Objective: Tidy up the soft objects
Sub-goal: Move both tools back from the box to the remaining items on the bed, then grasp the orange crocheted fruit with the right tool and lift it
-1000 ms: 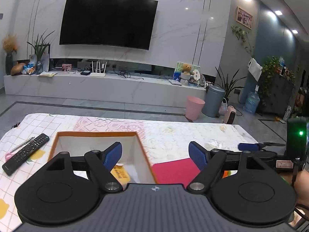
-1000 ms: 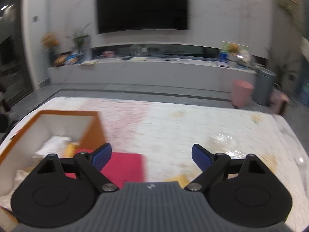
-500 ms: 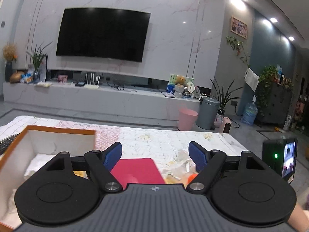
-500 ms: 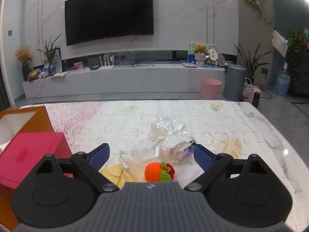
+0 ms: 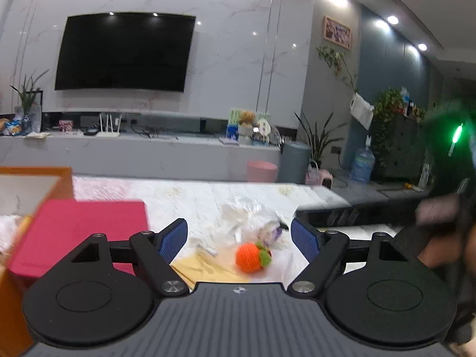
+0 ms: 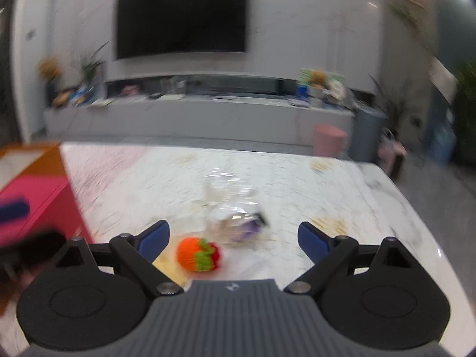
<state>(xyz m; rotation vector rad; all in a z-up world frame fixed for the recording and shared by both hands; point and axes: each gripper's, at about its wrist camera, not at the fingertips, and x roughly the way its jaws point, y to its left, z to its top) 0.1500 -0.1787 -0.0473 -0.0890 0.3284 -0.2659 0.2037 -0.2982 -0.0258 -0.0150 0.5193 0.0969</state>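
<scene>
An orange crocheted fruit with a green and red top [image 5: 253, 257] lies on the table, on a yellow cloth [image 5: 202, 269]. My left gripper [image 5: 239, 239] is open and empty, the fruit just beyond its fingertips. In the right wrist view the fruit [image 6: 197, 254] lies near the left finger of my right gripper [image 6: 233, 238], which is open and empty. A clear crumpled plastic bag with something purple inside [image 6: 235, 217] lies behind the fruit; it also shows in the left wrist view [image 5: 255, 223]. An orange box [image 5: 35, 184] stands at the left.
A pink flat box [image 5: 80, 232] leans against the orange box; it also shows in the right wrist view [image 6: 35, 202]. The other gripper and a hand [image 5: 440, 238] show at the right in the left wrist view. The table's edge [image 6: 416, 208] runs along the right.
Both grippers have swung right, away from the orange box, and now face the crocheted fruit and the plastic bag. Both stay open.
</scene>
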